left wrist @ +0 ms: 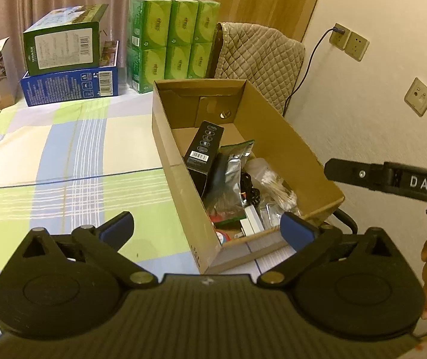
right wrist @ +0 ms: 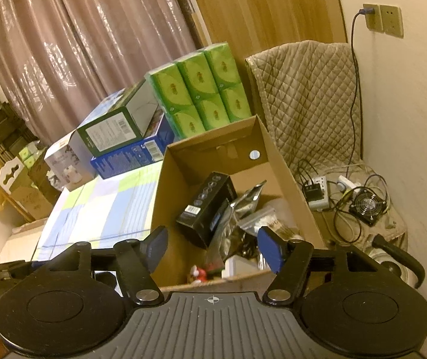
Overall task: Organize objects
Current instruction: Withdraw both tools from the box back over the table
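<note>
Both tools stand open and empty — left tool (left wrist: 207,230), right tool (right wrist: 210,246). The cardboard box (left wrist: 288,146) sits at the table's (left wrist: 63,155) right edge, already filled with small items — a black carton (left wrist: 203,149), foil pouches. Sorting appears largely done; stacked boxes (left wrist: 69,68) remain at the far edge.

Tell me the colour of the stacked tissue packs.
Green tissue packs, clearest in the left wrist view.

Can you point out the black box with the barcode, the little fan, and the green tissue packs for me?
black box (left wrist: 203,146), left wrist view, on its long printed face.
little fan (right wrist: 366,205), right wrist view, on its round grille.
green tissue packs (left wrist: 171,43), left wrist view, on the middle of the stack's front.
</note>
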Tool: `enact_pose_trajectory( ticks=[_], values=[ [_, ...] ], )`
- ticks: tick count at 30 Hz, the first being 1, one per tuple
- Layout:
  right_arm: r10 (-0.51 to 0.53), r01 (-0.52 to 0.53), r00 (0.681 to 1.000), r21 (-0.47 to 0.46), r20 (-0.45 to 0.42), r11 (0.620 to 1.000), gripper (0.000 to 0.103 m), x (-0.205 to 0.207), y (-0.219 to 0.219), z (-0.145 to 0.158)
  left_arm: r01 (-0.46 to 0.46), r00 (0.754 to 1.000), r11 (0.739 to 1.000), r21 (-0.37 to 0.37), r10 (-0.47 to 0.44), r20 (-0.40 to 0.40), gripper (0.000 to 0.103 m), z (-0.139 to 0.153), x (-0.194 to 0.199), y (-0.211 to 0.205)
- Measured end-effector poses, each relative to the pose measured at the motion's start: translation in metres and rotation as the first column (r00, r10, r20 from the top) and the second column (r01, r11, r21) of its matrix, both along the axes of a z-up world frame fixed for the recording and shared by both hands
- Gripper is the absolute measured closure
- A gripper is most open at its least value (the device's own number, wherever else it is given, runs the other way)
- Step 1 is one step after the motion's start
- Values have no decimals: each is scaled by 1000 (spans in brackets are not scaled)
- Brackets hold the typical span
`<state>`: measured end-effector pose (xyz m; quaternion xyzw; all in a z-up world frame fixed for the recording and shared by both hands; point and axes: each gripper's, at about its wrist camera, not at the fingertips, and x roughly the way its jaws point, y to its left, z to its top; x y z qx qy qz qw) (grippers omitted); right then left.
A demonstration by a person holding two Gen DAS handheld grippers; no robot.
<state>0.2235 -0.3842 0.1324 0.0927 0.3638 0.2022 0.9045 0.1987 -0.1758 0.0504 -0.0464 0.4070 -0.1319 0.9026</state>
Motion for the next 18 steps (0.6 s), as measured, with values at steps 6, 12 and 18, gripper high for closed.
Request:
enact_pose_trajectory(
  ticks=[6,12,18],
  values=[
    [8,-8,1000,-38,-6,999,35,-18,1,2,-31,999,999,15,31,13,1,4,-19,5],
    [33,-34,999,-112,-10,993,32,-39,9,1,-61,998,998,23,61,22,1,8,-38,13],
    [58,-61,998,-195,-21,979,31,-59,18,-8,-105,994,994,36,105,7,1,8,-55,22]
  ],
)
